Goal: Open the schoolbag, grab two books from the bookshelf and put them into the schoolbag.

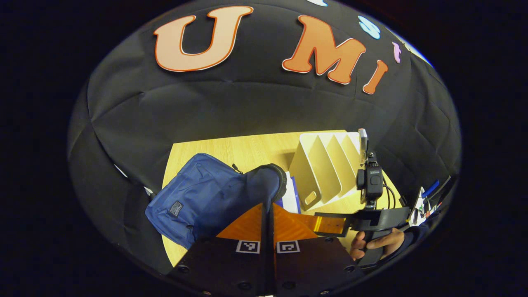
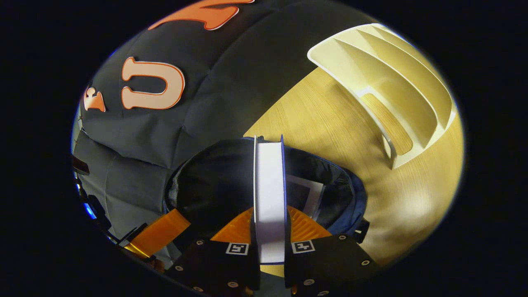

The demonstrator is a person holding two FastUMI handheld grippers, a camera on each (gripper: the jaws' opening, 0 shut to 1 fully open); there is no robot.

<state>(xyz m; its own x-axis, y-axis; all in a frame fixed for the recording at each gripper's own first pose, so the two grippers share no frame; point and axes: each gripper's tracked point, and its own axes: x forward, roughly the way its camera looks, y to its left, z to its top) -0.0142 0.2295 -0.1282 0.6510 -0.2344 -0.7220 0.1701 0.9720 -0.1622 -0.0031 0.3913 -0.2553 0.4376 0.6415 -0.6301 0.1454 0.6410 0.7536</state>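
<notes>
Your right fingers (image 2: 269, 231) are gripping a book (image 2: 269, 194) edge-on, holding it upright just over the open mouth of the bag (image 2: 350, 194); another book (image 2: 305, 194) is already lying inside. Your left fingers (image 1: 268, 225) are pressing together on the bag's opened flap (image 1: 264, 181). A small patch on the bag is showing writing too small to read. Behind it, the bookshelf (image 1: 326, 165) is standing on the surface (image 1: 231, 150).

Schoolbag (image 2: 350, 194) mouth gapes (one book (image 2: 303, 194) inside); bookshelf (image 2: 396, 90) stands near.
</notes>
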